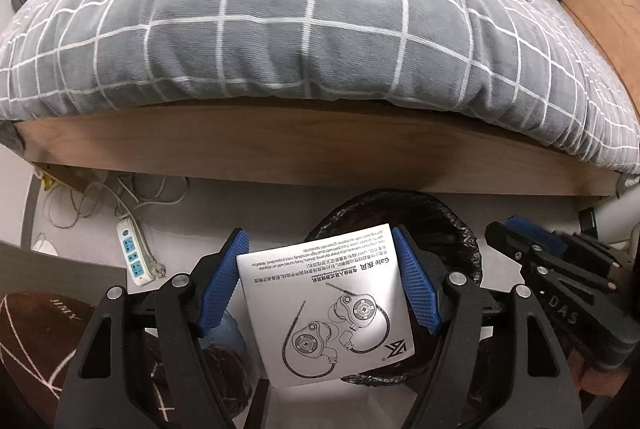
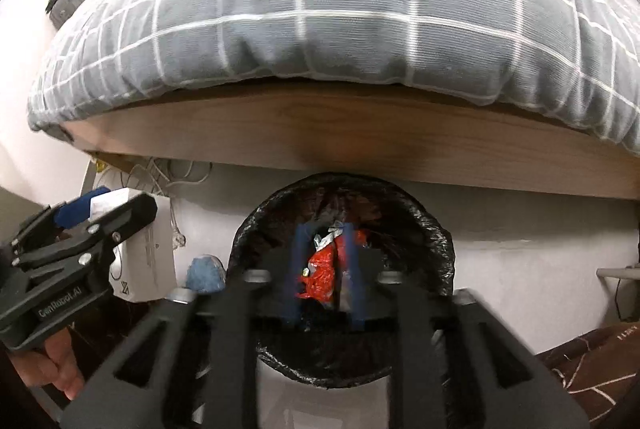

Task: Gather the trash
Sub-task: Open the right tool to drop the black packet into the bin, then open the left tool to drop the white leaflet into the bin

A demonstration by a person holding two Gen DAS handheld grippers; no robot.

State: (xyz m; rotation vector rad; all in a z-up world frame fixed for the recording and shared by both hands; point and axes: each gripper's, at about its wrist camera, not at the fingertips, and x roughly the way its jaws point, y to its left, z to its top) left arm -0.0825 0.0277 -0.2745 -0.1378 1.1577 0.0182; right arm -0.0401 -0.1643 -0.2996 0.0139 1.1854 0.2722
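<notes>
A red wrapper (image 2: 322,271) hung between my parted right tongs (image 2: 326,269), over the black-lined bin (image 2: 436,229) beside the bed (image 2: 320,133). My left tongs (image 1: 320,281) clamped a white leaflet (image 1: 324,309); releasing it over the bin seemed next.

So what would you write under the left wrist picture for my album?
Left gripper holds a white earphone box over the black-lined bin beside the bed.

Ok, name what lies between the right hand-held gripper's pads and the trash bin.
A crumpled red-and-silver wrapper. The right wrist view shows it between the blurred blue pads of the right hand-held gripper, above the black-lined trash bin.
</notes>
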